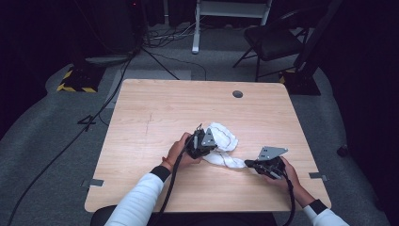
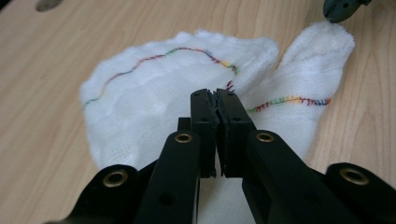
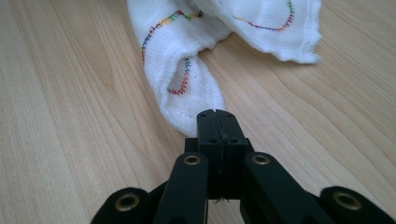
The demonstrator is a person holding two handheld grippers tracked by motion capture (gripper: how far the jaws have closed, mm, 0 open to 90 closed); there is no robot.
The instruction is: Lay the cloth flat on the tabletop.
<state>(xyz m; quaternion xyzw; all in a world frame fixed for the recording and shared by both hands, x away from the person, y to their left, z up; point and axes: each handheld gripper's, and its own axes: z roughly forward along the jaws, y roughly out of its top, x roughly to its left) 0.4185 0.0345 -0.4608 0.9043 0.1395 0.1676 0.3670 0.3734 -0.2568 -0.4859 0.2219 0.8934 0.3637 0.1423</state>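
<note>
A crumpled white cloth (image 1: 225,140) with rainbow-coloured stitching lies on the wooden table (image 1: 155,108), right of centre. My left gripper (image 1: 214,147) sits at the cloth's left side. In the left gripper view the jaws (image 2: 217,95) are pressed together on a fold of the cloth (image 2: 149,93). My right gripper (image 1: 248,164) is at the cloth's near right end. In the right gripper view its jaws (image 3: 217,114) are shut on a narrow corner of the cloth (image 3: 187,79). The right gripper's tip (image 2: 343,7) also appears at the top right of the left gripper view.
A round grommet hole (image 1: 237,94) sits near the table's far edge. Grey tape tabs (image 1: 95,182) mark the table's left and right edges. A black chair (image 1: 273,40) and cables (image 1: 155,56) are on the floor beyond the table.
</note>
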